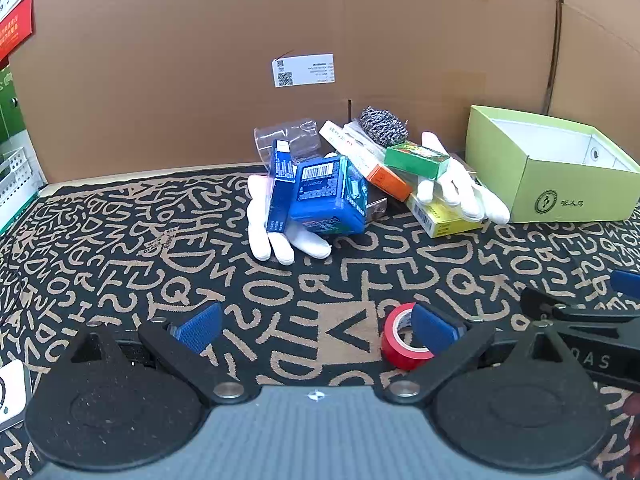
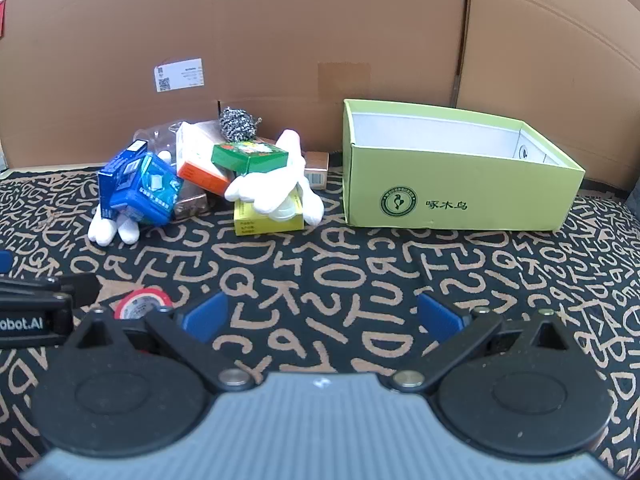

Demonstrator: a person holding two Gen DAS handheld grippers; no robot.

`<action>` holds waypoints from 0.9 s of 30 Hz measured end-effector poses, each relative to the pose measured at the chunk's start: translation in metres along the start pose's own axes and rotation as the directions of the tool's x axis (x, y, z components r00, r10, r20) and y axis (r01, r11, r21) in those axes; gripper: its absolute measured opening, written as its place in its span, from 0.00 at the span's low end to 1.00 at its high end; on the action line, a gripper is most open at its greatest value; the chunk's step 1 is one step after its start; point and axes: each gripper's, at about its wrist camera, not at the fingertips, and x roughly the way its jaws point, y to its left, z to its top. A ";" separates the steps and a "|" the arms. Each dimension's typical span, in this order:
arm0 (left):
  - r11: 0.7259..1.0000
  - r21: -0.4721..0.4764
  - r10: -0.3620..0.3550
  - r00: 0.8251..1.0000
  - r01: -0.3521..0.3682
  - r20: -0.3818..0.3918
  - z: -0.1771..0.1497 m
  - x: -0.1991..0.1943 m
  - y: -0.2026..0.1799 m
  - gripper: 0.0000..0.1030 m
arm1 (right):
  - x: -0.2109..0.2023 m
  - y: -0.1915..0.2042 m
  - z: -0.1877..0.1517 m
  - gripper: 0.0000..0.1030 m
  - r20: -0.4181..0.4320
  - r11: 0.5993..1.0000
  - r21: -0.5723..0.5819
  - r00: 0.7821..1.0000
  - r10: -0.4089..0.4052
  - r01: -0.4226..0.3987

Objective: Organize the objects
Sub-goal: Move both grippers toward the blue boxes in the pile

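Calendar [image 1: 14, 4] only from left wrist.

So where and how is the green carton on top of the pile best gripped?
Probably across the green carton's two long sides, coming from above and the front. It lies flat on top of the pile, resting on a white glove and an orange box, with nothing covering it.

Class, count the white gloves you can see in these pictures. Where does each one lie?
2. One white glove lies under the blue boxes at the pile's left; the other glove is draped over the yellow box beside the green shoebox. More may be buried.
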 end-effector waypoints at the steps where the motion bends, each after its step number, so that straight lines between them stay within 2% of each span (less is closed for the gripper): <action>1: 1.000 -0.001 0.002 1.000 -0.002 -0.002 0.000 0.001 0.001 1.00 | 0.001 0.000 0.000 1.00 -0.001 1.000 0.001 1.000 -0.001 0.001; 24: 1.000 -0.020 0.020 0.999 -0.021 -0.047 0.005 0.026 0.006 1.00 | 0.027 0.001 0.003 1.00 -0.041 1.000 -0.001 0.999 0.003 -0.003; 27: 1.000 -0.014 -0.006 0.999 0.006 -0.034 0.009 0.027 0.011 1.00 | 0.032 0.002 0.004 1.00 -0.042 1.000 -0.010 0.999 0.022 -0.022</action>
